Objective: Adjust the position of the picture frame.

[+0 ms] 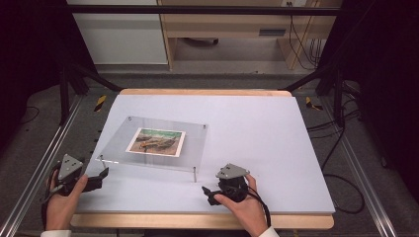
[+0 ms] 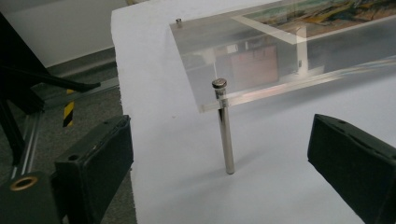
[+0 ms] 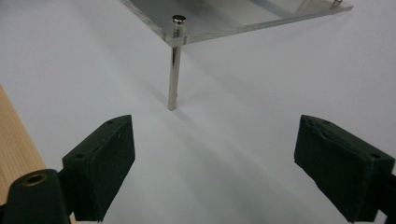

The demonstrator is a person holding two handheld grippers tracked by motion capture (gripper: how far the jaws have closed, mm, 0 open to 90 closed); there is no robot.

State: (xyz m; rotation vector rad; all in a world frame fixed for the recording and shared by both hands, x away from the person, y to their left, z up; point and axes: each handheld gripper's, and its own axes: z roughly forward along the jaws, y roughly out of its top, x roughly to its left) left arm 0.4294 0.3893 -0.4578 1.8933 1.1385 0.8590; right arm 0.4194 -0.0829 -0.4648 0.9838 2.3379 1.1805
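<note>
Acrylic, a clear frame (image 1: 158, 143) on four slim metal legs, served as the landmark here: it stood on the white table (image 1: 257, 133) left of the middle, a small printed picture (image 1: 156, 141) pressed flat in it, apparently so the print could be seen from above while the plate stayed lifted off the surface. The left gripper (image 1: 101, 174) lay just off the frame's near left corner and the right gripper (image 1: 206, 192) just off its near right corner, one hand to each side, which I judged a setup for taking the frame evenly from both ends. Both tongs stood wide, nothing between the pads. In the left gripper view the near left leg (image 2: 224, 126) rose between the black jaws but well ahead of them, untouched; in the right gripper view the near right leg (image 3: 175, 65) stood likewise ahead and apart. Much was hard to read. The plate's edges nearly vanished against the white board in the high view, and reflections in the acrylic muddied the left gripper view. The picture's subject could not be made out beyond brownish shapes under a green band. The far legs were barely visible, and how the picture was fastened could not be told.
</note>
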